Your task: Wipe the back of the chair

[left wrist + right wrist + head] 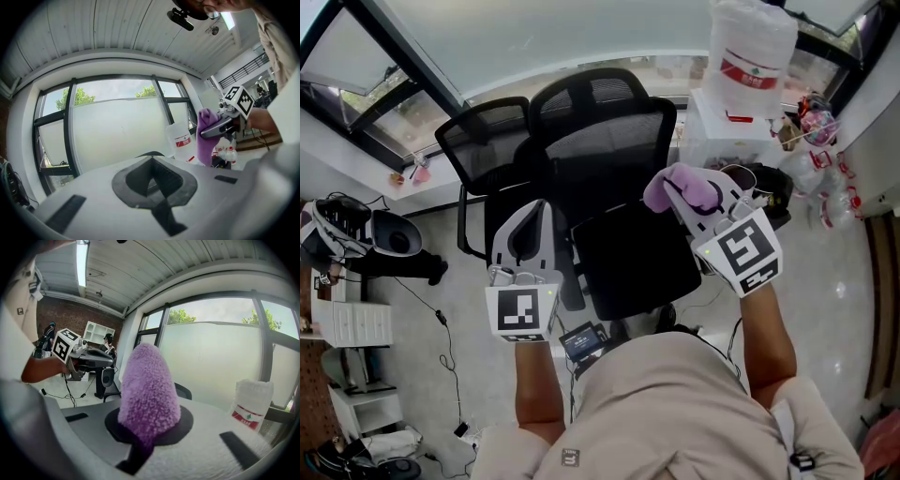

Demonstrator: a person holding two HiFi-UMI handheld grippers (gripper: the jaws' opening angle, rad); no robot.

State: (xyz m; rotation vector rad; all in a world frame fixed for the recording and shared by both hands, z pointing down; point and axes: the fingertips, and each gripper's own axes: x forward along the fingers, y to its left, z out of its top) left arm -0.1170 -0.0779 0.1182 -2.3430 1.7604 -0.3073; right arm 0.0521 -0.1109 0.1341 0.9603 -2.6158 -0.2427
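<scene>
- As seen from the head view, faces a black mesh chair (609,141) on the floor, its back toward the window, with a second black chair (478,150) just beside it on the left.
- Holds the left gripper (532,214) low at the left side of the seat, near the backrest.
- Holds the right gripper (677,192) at the backrest's right edge, with a purple cloth (698,187) bunched at its tip. Cannot tell whether cloth and mesh touch.
- Takes in a large water jug (750,47) on a white box, behind and to the right.
- In the left gripper view, presses the fingers (136,178) together on nothing, the pads meeting in one dark patch. Looks across at the right gripper with the cloth hanging from it, the jug behind.
- In the right gripper view, clamps the fingers on the purple cloth (149,385), which stands up between them as a fluffy cone. Catches the left gripper (96,361) well off to the left and the jug at far right.
</scene>
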